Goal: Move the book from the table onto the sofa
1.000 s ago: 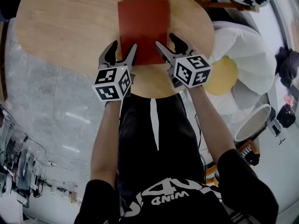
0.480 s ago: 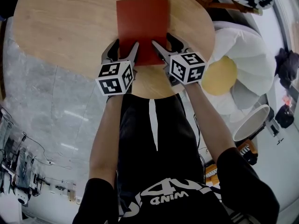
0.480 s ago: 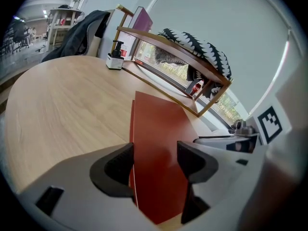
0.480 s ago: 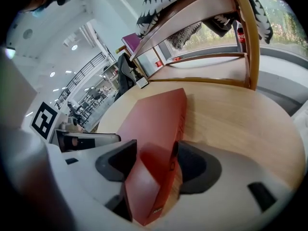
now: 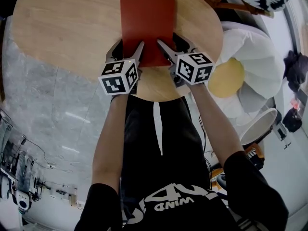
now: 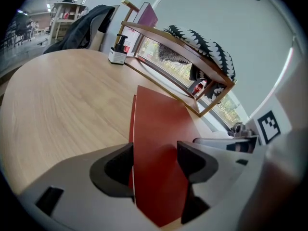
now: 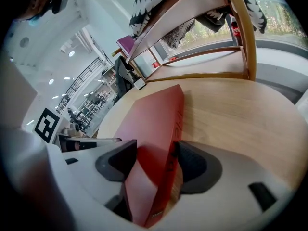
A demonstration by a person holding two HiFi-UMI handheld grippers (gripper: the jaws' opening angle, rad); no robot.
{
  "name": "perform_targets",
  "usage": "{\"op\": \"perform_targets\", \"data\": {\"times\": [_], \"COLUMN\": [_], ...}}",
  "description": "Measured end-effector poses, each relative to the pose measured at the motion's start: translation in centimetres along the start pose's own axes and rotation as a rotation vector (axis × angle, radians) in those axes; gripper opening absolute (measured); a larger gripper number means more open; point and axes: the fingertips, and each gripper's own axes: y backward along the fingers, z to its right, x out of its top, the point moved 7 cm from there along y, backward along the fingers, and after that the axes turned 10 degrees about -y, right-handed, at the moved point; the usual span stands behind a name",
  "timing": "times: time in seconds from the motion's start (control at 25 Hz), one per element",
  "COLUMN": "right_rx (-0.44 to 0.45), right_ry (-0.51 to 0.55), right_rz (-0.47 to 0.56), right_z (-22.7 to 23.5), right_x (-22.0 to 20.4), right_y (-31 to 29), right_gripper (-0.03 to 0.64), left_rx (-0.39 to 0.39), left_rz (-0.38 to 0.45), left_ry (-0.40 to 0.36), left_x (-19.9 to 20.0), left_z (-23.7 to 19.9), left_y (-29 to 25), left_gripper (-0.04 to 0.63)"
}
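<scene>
Left hand-held gripper [image 5: 129,47]: jaws spread, straddling the near-left corner of the red book [image 5: 147,20]. Right hand-held gripper [image 5: 168,41]: jaws also spread, with the near-right corner between them. Book lies on the wooden desk [image 5: 67,28], toward its right side. Beyond it a wooden rack [image 6: 185,49] carries patterned cloth.

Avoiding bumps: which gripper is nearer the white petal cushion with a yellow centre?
Right. The right gripper is on the cushion side of the flat red book; the left gripper opposite.
</scene>
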Motion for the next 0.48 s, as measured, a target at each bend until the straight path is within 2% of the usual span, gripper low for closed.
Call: {"op": "perform_targets", "data": {"times": [0.48], "right_rx": [0.025], "right_ry": [-0.047], "right_rz": [0.013], "right_z": [0.31], "right_x": [-0.13], "right_y": [-0.15], "right_gripper": [0.256], "left_rx": [-0.037], "left_rz": [0.001], "left_ry": [0.029], "left_x": [-0.17], "left_z": [-0.46], "left_y": [-0.17], "left_gripper": [0.275]}}
